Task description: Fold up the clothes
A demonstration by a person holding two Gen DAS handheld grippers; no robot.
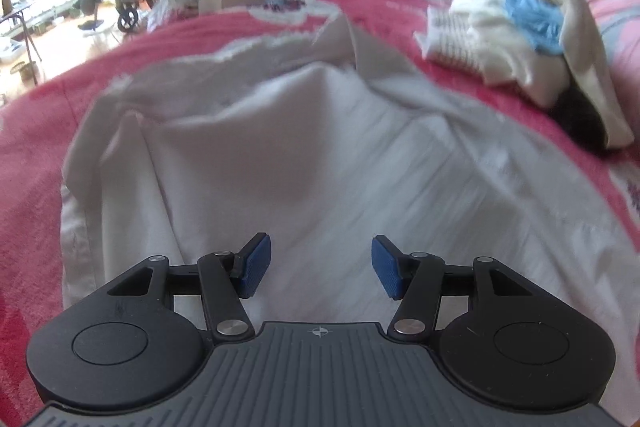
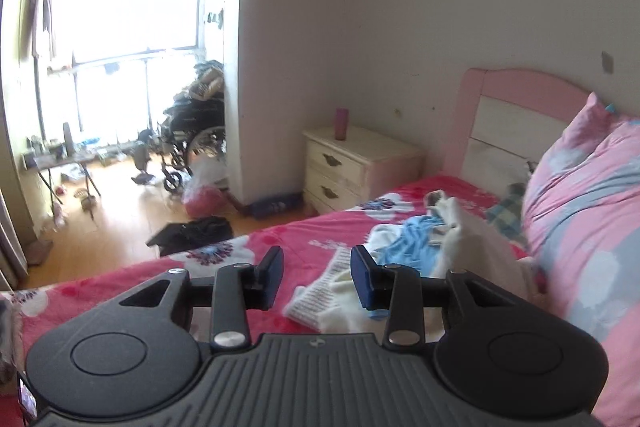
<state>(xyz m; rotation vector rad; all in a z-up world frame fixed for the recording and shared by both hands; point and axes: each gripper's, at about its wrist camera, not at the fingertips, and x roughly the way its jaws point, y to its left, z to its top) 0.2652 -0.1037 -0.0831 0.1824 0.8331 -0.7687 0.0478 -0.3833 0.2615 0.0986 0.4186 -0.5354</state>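
Two tongs, left tongs [image 1: 321,266] apart and empty low in frame over one rumpled white garment [image 1: 280,155] filling the centre on the red bed [image 1: 36,147], right tongs [image 2: 317,277] apart, empty, one clothes pile [image 2: 400,251] beyond, one pink pillow [image 2: 580,207] right, one nightstand [image 2: 352,167] mid-frame.

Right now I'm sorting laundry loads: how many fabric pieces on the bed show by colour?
White: 1 spread white cotton shirt
Blue: 1 crumpled blue cloth
Cream: 1 cream garment
Striped white: 1 folded striped white cloth
Total: 4
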